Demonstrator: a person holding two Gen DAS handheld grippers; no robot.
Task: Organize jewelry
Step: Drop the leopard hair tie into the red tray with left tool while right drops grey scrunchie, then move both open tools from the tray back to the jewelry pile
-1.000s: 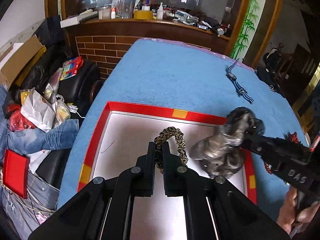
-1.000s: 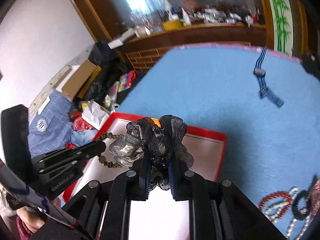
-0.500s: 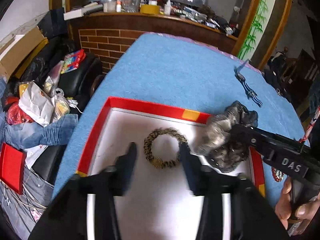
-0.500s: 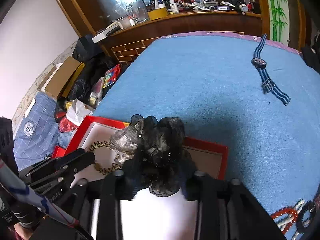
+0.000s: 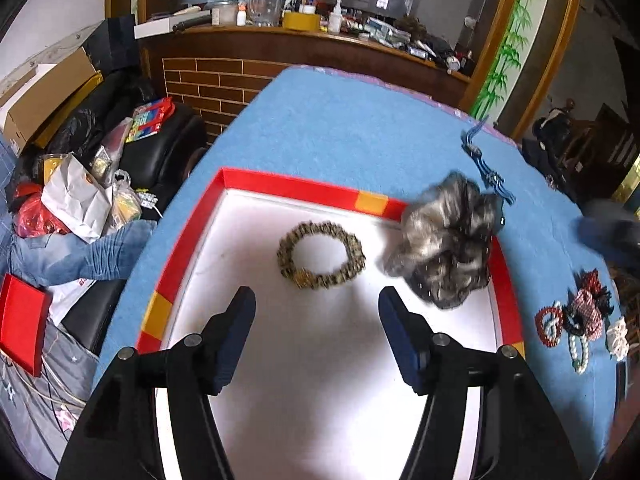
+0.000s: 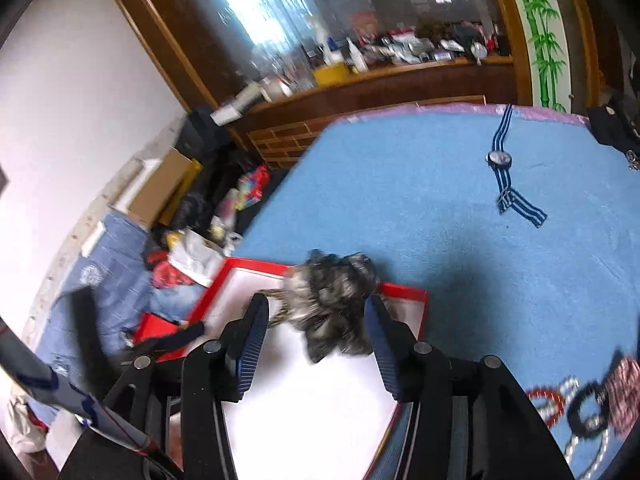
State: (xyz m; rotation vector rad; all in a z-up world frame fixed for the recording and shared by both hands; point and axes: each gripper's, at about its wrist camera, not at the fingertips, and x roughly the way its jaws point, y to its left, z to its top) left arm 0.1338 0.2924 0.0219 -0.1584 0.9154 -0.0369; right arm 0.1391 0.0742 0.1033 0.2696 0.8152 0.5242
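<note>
Left gripper (image 5: 316, 312): jaws just opened, nothing between; the braided olive-tan cord bracelet (image 5: 321, 255) lies just ahead in the red-rimmed white tray (image 5: 288, 186). Right gripper (image 6: 316, 326): jaws just opened, not pressing the grey-black ruffled fabric scrunchie (image 6: 332, 304) between its fingertips at the tray's far right corner.

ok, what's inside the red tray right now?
Inside the red tray on its white floor: a braided bracelet, lying flat, and a grey-black scrunchie at the right wall, overlapping the rim. What lies under the scrunchie is hidden, and the near part of the floor is covered by the tool.
</note>
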